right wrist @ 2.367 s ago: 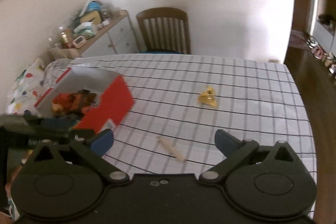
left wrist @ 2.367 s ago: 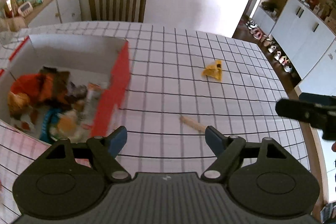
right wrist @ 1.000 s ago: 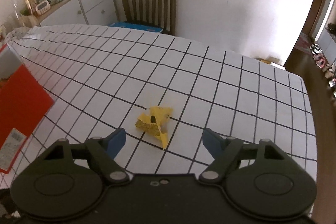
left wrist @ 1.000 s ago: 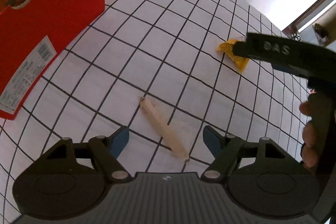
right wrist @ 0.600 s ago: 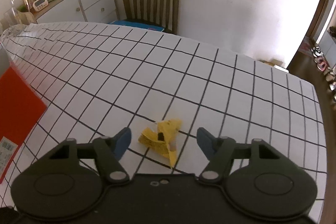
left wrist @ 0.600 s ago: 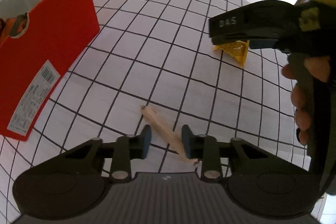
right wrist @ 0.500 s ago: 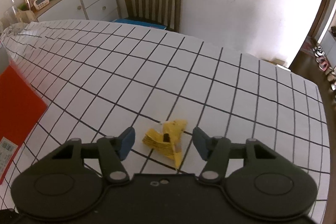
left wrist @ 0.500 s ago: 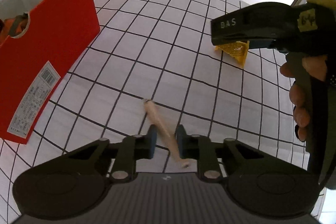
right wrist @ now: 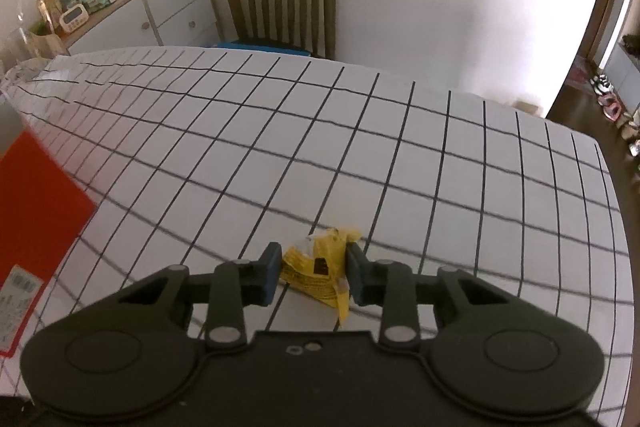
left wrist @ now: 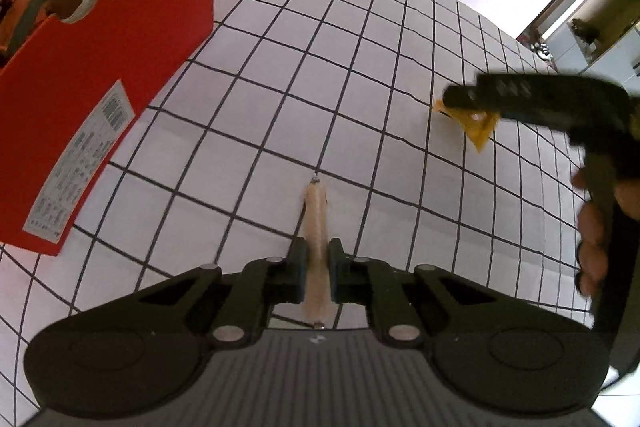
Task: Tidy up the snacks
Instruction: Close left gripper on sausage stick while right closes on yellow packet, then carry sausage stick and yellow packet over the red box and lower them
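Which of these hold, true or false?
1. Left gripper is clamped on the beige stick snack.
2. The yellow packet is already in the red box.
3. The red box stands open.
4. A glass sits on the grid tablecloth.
1. True: the left gripper is shut on the beige stick snack.
2. False: the yellow packet lies on the grid tablecloth, between the closing jaws of the right gripper.
3. True: the red box is open on top, with snacks inside.
4. False: no glass shows on the cloth.
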A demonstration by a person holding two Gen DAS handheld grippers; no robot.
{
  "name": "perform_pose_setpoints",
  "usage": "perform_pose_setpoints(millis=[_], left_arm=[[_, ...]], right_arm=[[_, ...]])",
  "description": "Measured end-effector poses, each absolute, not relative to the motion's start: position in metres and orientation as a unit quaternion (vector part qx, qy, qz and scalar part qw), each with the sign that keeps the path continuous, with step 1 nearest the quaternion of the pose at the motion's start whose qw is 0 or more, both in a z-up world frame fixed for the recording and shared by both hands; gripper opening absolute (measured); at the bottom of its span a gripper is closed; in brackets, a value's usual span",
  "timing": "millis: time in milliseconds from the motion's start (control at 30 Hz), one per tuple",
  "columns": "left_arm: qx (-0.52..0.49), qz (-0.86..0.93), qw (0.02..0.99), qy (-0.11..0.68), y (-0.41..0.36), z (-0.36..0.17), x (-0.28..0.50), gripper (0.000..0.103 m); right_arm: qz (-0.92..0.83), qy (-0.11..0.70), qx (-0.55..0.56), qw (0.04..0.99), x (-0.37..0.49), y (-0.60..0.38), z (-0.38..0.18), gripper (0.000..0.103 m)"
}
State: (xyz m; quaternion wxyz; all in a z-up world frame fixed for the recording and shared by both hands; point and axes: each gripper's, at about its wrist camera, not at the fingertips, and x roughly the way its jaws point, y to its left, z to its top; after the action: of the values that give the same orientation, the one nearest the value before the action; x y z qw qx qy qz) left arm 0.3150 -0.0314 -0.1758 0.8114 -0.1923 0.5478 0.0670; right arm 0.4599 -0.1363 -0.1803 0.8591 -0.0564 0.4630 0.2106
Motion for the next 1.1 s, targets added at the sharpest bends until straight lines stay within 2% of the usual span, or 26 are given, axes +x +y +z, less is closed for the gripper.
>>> perform_pose_setpoints(millis=[533,1100], left_arm=[[-0.222,0.059,0.807,0.544,-0.009,-0.158,0.278,0.011],[-0.224,-0.001,0.821,0.525,0.016,-0.113,0.227,0.011]], right_arm=[[0.257,0.466,-0.037,0.846,0.356,-0.162,-0.153,0.032],[0.259,0.455,-0.025,0.851,0.276,-0.151,-0.108,0.032]])
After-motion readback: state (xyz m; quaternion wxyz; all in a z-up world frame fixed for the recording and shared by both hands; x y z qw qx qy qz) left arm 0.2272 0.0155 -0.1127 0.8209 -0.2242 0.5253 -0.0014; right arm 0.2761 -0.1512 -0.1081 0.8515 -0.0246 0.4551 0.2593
